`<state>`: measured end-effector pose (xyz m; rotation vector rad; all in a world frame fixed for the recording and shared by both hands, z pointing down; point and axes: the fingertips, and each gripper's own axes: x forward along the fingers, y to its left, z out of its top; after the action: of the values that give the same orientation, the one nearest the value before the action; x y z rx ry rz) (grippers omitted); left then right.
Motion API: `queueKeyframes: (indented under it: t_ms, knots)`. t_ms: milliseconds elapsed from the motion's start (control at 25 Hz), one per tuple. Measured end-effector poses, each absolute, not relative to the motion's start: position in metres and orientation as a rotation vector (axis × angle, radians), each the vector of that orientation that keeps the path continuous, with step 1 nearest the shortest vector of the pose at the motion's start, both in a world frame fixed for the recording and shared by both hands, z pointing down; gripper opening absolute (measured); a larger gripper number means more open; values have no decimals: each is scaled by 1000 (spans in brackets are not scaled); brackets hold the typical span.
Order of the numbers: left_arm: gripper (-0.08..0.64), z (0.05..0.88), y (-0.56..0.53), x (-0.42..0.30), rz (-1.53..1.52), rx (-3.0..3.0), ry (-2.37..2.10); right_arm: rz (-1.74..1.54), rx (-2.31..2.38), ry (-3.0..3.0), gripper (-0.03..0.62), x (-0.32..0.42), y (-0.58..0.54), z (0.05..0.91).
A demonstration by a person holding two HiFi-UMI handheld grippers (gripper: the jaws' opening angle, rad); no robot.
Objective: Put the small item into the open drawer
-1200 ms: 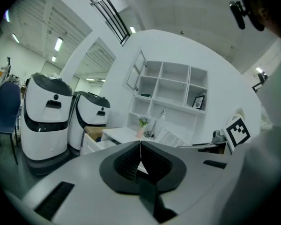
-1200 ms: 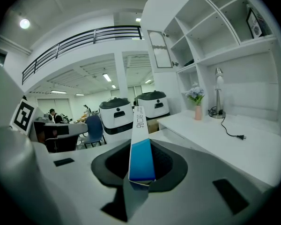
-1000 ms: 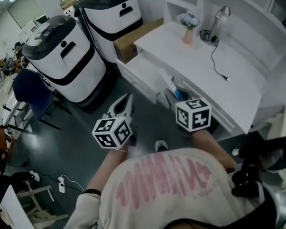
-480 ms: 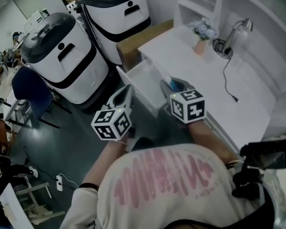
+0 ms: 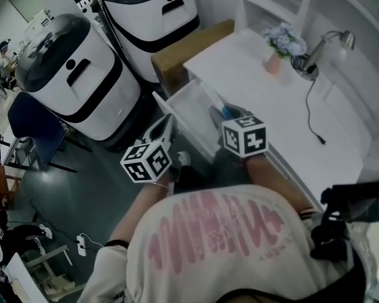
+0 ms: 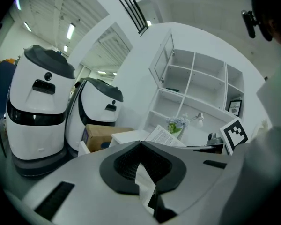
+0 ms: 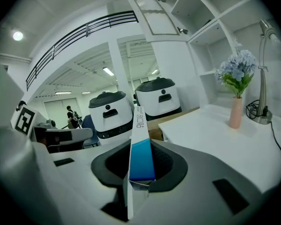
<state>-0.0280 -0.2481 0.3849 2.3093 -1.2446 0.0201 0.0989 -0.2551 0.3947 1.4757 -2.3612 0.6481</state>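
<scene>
The small item is a slim white and blue box (image 7: 141,159); my right gripper (image 7: 140,149) is shut on it, and the box stands on edge between the pads. In the head view the right gripper (image 5: 222,115) holds the box (image 5: 225,111) at the right side of the open white drawer (image 5: 179,117), which juts out of the white desk (image 5: 252,87). My left gripper (image 5: 164,127) hangs just left of the drawer's front. Its pads meet in the left gripper view (image 6: 140,142), with nothing gripped.
Two white and black machines (image 5: 69,74) (image 5: 155,17) stand left of the desk, with a cardboard box (image 5: 191,46) between them and the desk. On the desk are a flower vase (image 5: 281,46), a lamp (image 5: 328,46) and its cable. A blue chair (image 5: 31,122) stands far left.
Both grippers have moved forward toward the drawer. The right one still carries the box, which has come from before the desk to the drawer's right side. The left stays shut.
</scene>
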Motion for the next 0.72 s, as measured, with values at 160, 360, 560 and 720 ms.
queueKeyframes:
  t_ms: [160,360,560,720]
  knots:
    - [31,406,-276,-38,81,2318,-1248,717,1459,-2326,87,91,-286,423]
    - [31,421,-309,-54,112,2310,-1249,784,1437,-2274,87,79,-317,455]
    - [31,433,-326,-58,136,2301,-1236,815,1393,-2212,87,77,-337,490]
    - [31,447,-334,-73,115,2263,-1264,848,1348,-2170,87,73,-344,520]
